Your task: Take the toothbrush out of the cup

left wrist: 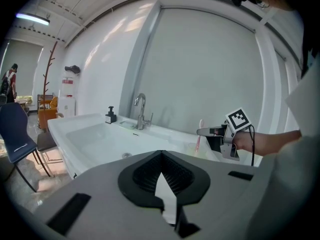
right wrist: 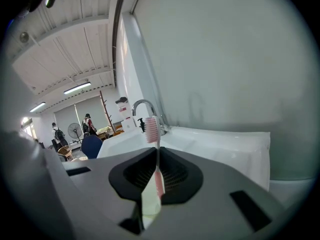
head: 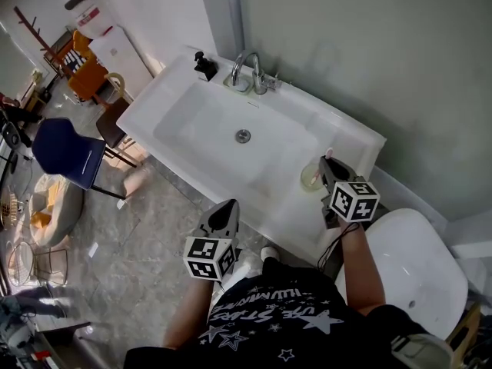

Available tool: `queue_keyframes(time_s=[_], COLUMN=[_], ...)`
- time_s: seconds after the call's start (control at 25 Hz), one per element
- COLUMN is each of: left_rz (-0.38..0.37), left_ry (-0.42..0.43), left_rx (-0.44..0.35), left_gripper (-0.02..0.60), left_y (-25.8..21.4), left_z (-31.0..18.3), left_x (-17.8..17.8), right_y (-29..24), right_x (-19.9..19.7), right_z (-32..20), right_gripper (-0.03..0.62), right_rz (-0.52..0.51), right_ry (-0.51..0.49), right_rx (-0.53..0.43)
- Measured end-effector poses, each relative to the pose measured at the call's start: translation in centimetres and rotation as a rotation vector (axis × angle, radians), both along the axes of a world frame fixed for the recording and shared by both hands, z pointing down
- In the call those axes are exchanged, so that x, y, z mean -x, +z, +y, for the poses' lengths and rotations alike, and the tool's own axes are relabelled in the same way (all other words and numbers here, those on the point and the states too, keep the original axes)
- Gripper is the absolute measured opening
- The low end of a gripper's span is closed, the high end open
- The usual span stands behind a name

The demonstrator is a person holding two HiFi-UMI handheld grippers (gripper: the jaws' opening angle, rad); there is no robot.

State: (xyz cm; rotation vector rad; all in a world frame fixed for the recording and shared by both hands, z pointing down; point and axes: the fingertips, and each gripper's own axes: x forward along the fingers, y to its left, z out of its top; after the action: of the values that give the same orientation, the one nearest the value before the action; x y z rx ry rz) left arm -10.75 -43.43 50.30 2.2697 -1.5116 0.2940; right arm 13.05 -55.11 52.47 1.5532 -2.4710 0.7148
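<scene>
Grips the pink toothbrush [right wrist: 151,130] by the handle, bristles up, right gripper [right wrist: 156,153] clamped on it, right of centre in the head view, over the cup [head: 311,179] on the sink [head: 347,134] ledge, likely for a straight lift out. Keeps the left gripper [left wrist: 161,156] closed on nothing, lower centre, clear of the work.

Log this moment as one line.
right gripper: shut on toothbrush | left gripper: shut, empty | cup: on sink ledge
</scene>
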Motion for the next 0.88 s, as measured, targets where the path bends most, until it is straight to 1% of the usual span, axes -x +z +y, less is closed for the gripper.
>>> queue_keyframes(time_s=[0.24,0.4,0.6,0.72,0.88], left_rz=[0.002,0.009,0.018,0.027,0.035], left_ry=[0.031,0.044,0.047,0.045,0.045], left_rx=[-0.04,-0.073,-0.087,-0.093,-0.099], left_gripper=[0.015,0.015,0.015,0.015,0.015], left_y=[-2.1,-3.0,-3.4,-3.8,-3.9], left_z=[1.4,2.8,4.9,6.3,8.6], left_x=[-0.3,0.0,0.8,1.4,2.3], right_y=[-3.8,-6.5,-9.6,-10.8,-10.9], right_x=[-0.8,-0.8,-0.5,0.1,1.3], right_z=[1.5,2.6,4.2,5.7,8.3], right_gripper=[0.029,0.029,0.029,0.029,0.029], right_rz=[0.007,0.002,0.003,0.004,0.004], right_ry=[0.052,0.07,0.082,0.08,0.073], right_rx=[-0.079,-0.13,-0.2,-0.218,-0.22])
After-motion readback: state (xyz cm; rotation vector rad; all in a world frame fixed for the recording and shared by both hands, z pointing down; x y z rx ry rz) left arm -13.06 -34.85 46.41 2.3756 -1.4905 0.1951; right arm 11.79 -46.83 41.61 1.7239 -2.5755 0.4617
